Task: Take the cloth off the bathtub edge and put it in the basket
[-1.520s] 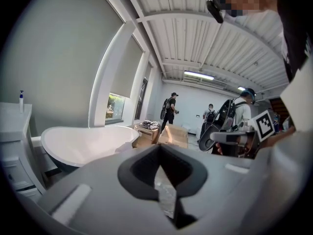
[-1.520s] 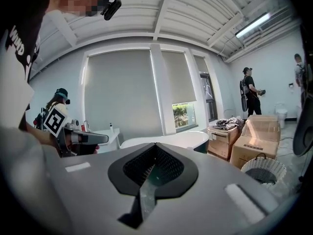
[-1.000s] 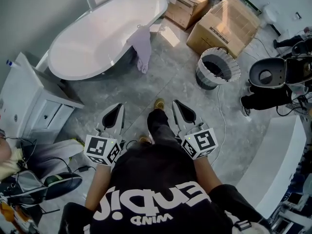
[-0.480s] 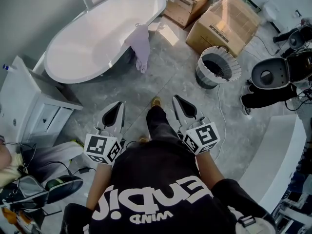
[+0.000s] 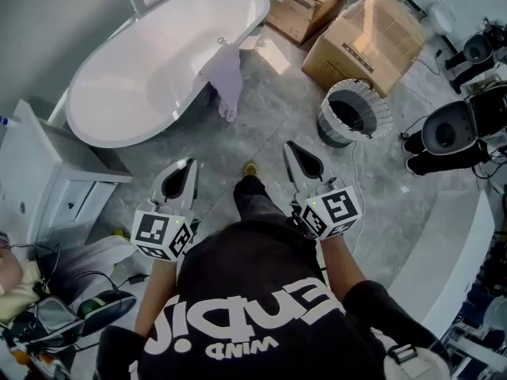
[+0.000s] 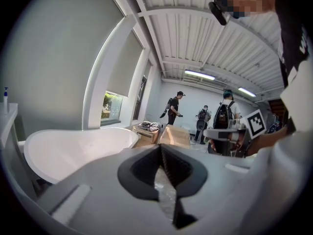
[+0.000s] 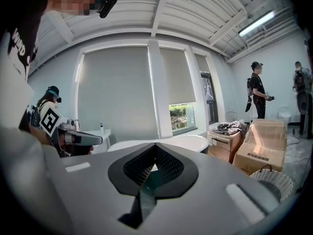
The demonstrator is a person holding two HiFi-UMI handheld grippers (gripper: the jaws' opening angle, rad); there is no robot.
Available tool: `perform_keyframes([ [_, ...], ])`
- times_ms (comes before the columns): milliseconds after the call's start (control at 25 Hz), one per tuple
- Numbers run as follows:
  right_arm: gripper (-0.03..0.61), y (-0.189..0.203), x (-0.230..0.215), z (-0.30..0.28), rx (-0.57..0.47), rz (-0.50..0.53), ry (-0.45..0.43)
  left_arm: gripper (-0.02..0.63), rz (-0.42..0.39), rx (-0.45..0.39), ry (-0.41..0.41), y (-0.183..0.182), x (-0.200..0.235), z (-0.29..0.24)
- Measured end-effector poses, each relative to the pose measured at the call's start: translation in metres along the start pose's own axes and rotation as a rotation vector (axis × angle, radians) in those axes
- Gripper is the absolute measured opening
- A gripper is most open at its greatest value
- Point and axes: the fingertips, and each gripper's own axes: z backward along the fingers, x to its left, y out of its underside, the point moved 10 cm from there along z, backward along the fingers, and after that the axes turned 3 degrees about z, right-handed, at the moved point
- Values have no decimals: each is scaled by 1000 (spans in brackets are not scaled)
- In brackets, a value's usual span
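A pale lilac cloth (image 5: 226,76) hangs over the near rim of the white bathtub (image 5: 87,129), its end trailing toward the floor. The round grey basket (image 5: 382,109) stands on the floor to the right of the tub and also shows in the right gripper view (image 7: 272,179). My left gripper (image 5: 186,164) and right gripper (image 5: 290,144) are held side by side in front of my body, well short of the cloth. Both are shut with nothing between the pads, as the left gripper (image 6: 160,146) and right gripper (image 7: 155,144) views show.
Two cardboard boxes (image 5: 368,32) (image 5: 299,10) stand behind the basket. A white cabinet (image 5: 36,169) stands left of the tub. Dark equipment (image 5: 447,129) and cables lie at the right. Several people (image 6: 174,109) stand at the far end of the room.
Both grippers have moved forward a little toward the tub and basket, still side by side and shut. The cloth has not moved.
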Motion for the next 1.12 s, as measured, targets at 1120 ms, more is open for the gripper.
perform_keyframes([
  [1120,9,-57,-146,-138,1,-44,-96,-3,28,-24,-124,-96,40,-154],
])
